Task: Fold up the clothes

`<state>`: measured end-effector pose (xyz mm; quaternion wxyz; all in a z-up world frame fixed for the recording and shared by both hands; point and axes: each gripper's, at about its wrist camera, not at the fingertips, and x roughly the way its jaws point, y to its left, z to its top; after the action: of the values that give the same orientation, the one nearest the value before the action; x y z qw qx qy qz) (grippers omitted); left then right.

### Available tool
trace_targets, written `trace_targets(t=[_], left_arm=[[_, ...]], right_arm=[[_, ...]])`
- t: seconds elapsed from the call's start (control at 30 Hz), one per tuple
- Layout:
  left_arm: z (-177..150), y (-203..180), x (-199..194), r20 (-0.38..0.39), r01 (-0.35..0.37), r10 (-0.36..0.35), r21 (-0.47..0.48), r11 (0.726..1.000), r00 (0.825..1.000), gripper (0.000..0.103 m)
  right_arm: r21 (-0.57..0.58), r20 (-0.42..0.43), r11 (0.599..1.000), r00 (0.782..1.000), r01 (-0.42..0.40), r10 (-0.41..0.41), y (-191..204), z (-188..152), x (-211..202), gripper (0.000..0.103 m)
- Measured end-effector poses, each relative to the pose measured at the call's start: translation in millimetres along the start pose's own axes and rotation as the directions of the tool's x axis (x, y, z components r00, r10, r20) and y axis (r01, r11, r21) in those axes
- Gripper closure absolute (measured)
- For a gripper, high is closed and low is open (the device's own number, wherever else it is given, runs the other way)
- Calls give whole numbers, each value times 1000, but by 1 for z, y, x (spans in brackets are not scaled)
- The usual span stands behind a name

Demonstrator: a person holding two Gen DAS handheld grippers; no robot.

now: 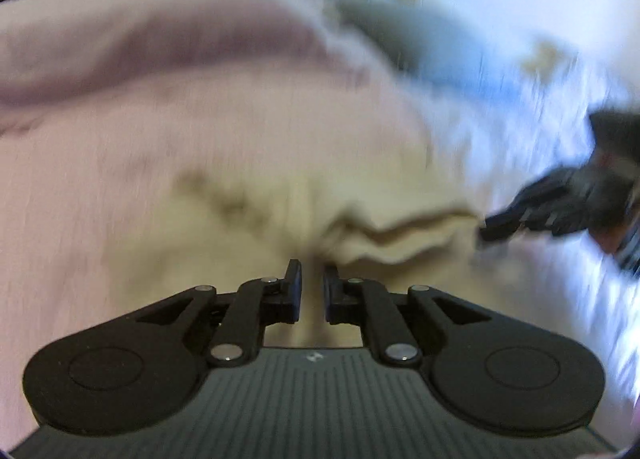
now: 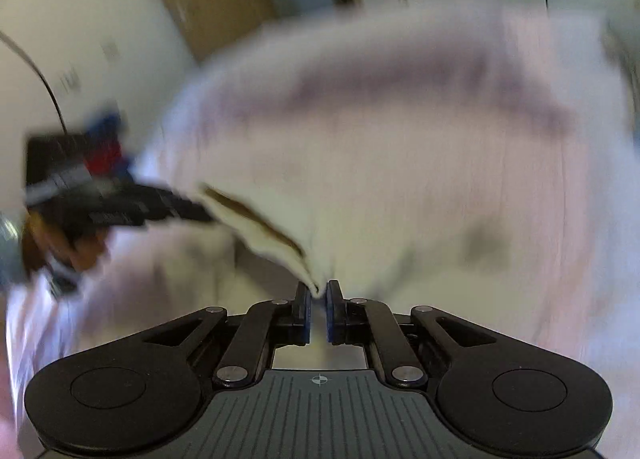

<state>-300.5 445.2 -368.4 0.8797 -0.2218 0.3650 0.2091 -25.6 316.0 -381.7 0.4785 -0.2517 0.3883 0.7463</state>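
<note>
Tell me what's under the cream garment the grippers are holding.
In the left wrist view the cream garment lies over a pink cloth, with a white surface to its right. Whatever sits directly beneath it is covered, and the frames are blurred.

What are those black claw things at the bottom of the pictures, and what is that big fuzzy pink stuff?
The claws are two grabbers, each with two fingers, that a person holds, one in each hand. A small camera on each grabber looks out along its fingers, so one picture comes from the left gripper and the other from the right gripper. Each camera also catches the other grabber off to the side. The pictures are blurry, most likely because things are moving. The big soft thing is a pale pink garment with a cream-coloured edge, which the person is folding. Both grabbers are pinched nearly shut, with that cream edge bunched at their fingertips, so each seems to hold a piece of it. Behind it I can only make out a light wall.
</note>
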Motion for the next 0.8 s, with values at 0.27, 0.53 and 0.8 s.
trace_targets(t=[0.27,0.53,0.8], left_arm=[[30,2,-29,182,37,-15,-119,992,983,92],[22,-27,40,16,-81,79,169,982,997,92],[-1,-8,7,11,-60,61,-103,993,998,88]], right_arm=[[253,168,966,980,57,-102,0,17,-29,76],[214,105,962,976,167,-193,17,19,3,72],[218,1,942,965,255,-262,19,-9,5,72]])
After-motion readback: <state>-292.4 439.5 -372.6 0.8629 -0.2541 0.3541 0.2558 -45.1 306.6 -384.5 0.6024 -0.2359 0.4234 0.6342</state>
